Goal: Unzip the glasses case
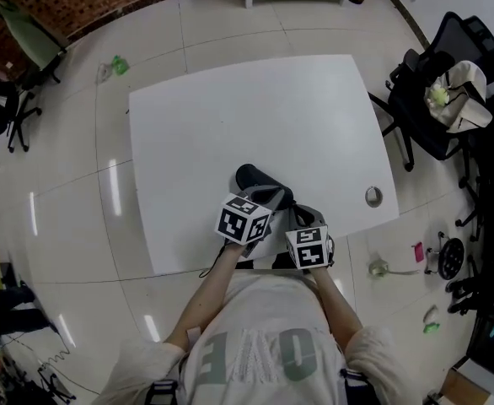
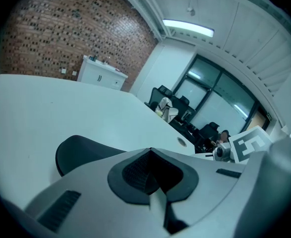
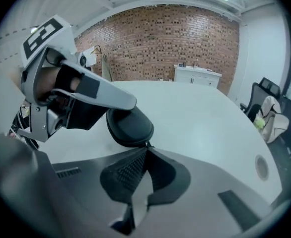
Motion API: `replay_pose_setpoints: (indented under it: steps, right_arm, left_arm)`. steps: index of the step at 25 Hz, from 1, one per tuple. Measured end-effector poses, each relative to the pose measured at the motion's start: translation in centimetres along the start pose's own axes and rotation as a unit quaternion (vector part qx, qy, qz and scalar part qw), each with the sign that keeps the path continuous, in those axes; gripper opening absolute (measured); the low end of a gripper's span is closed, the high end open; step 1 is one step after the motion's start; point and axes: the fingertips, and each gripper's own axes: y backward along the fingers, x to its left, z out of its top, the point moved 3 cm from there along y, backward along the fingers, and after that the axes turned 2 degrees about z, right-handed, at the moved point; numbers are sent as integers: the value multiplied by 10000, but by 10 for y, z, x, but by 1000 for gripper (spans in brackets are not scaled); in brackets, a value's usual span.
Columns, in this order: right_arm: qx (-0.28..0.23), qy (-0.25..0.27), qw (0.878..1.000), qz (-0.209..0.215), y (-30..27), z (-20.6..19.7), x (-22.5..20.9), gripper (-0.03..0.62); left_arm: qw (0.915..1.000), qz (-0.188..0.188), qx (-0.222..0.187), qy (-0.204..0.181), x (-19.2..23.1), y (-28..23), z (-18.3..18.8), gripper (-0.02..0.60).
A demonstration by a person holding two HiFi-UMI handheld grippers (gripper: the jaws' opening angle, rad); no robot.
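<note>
On the table [image 1: 314, 125], my left gripper [image 2: 150, 152] and right gripper [image 3: 146, 150], both closed, crowd the glasses case [image 3: 130, 125]; I'd steady it first.

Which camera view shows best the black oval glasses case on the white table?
The right gripper view: the black oval glasses case shows its rounded end whole, just beyond the jaws. The left gripper view shows only one dark end behind the jaws. The head view shows only its far end; the rest is covered.
</note>
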Motion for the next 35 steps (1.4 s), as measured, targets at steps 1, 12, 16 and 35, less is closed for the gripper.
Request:
replay_pose_setpoints:
  steps: [1, 12, 16, 35]
  right_arm:
    - [23, 150, 9999, 68, -1, 3, -4, 0]
    - [244, 3193, 9328, 1653, -23, 34, -35, 0]
    - [295, 3772, 9040, 1990, -35, 42, -35, 0]
    - [-2235, -1110, 9493, 1912, 66, 119, -77, 0]
  left_arm:
    - [10000, 4, -23, 50, 0, 0, 0, 3]
    - [9980, 292, -251, 507, -2, -8, 5, 3]
    - [9972, 482, -317, 483, 0, -10, 8, 3]
    - [9348, 1319, -3261, 491, 13, 70, 55, 3]
